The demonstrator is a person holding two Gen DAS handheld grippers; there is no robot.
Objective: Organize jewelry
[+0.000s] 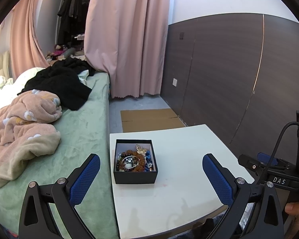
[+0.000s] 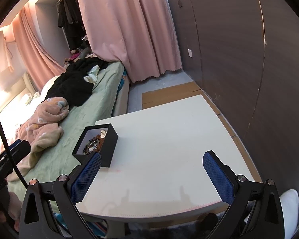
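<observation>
A small black box (image 1: 135,176) stands near the left edge of a white table (image 1: 179,189). It holds a tangle of jewelry (image 1: 134,161): brown bead bracelets, a silver bangle, a gold butterfly charm and blue pieces. My left gripper (image 1: 151,167) hovers open just in front of the box, nothing between its blue pads. In the right wrist view the box (image 2: 107,149) sits at the left with the jewelry (image 2: 94,143) partly hidden by its wall. My right gripper (image 2: 151,166) is open over the bare table (image 2: 169,139), to the right of the box.
A bed with a green cover (image 1: 85,139), a pink blanket (image 1: 24,127) and black clothes (image 1: 63,83) touches the table's left side. Brown wall panels (image 1: 229,69) run along the right. Flat cardboard (image 1: 149,119) lies on the floor beyond the table, pink curtains (image 1: 127,39) behind.
</observation>
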